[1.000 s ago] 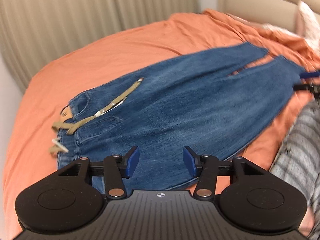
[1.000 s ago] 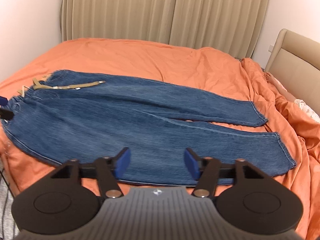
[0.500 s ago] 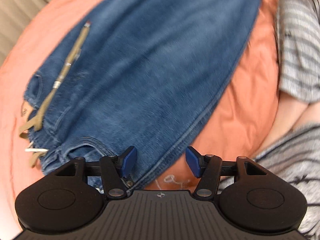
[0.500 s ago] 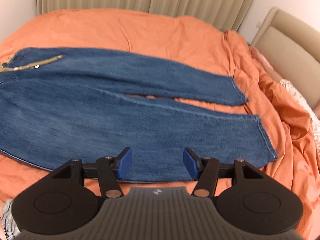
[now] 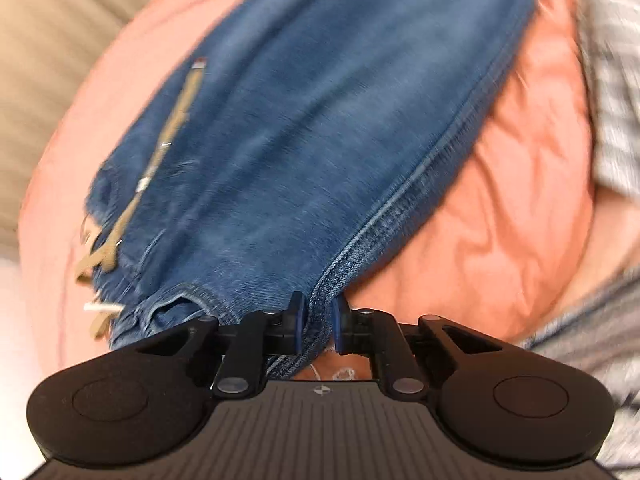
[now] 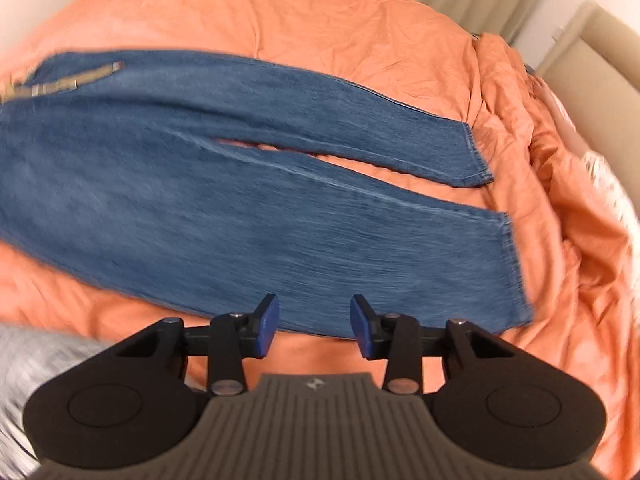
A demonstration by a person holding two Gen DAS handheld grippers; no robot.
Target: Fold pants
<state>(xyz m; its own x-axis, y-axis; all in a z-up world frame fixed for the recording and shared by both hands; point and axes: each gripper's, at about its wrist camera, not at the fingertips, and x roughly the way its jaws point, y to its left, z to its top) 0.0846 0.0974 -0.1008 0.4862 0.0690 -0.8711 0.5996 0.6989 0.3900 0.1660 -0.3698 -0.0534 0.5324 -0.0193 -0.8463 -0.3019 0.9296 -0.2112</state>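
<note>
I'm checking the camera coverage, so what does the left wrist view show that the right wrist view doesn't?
Only the left wrist view shows the left gripper shut on the jeans' side seam near the waist. Only the right wrist view shows the right gripper open near the lower leg, both leg hems and the headboard. Both show the jeans, tan belt and orange duvet.

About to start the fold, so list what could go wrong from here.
1. The left gripper pinches only the jeans side seam near the waist; the denim may slip out when lifted.
2. The right gripper is open, holding nothing, so a lift would be lopsided.
3. The loose tan belt could shift.
</note>
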